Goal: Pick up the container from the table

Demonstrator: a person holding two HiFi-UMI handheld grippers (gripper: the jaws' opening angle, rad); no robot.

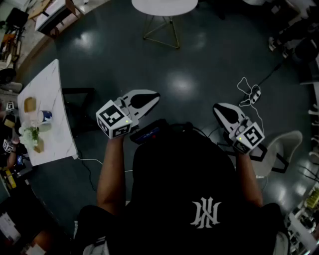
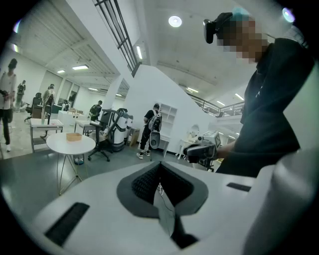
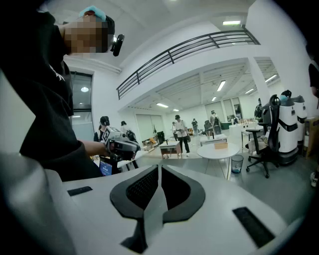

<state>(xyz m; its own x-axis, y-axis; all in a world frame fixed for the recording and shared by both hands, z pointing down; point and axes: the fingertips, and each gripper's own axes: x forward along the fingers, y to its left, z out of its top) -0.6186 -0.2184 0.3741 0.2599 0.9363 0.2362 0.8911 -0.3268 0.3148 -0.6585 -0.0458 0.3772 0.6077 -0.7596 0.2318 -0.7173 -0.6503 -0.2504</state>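
Observation:
In the head view I hold both grippers out in front of me over the dark floor. My left gripper (image 1: 153, 96) is shut with nothing in it; its own view shows the jaws (image 2: 159, 165) pressed together. My right gripper (image 1: 217, 107) is also shut and empty, its jaws (image 3: 159, 168) meeting at the tip. The white table (image 1: 52, 89) stands far off to my left. On it sit a tan box-like container (image 1: 30, 104), a blue-and-white tub (image 1: 46, 116) and a small plant (image 1: 31, 133). Both grippers are well away from the table.
A round white table (image 1: 164, 7) on thin legs stands ahead, and it also shows as the round table (image 2: 70, 143) with a small box on it. A pale chair (image 1: 284, 149) is at my right. A white cable (image 1: 248, 92) lies on the floor. People and desks fill the hall.

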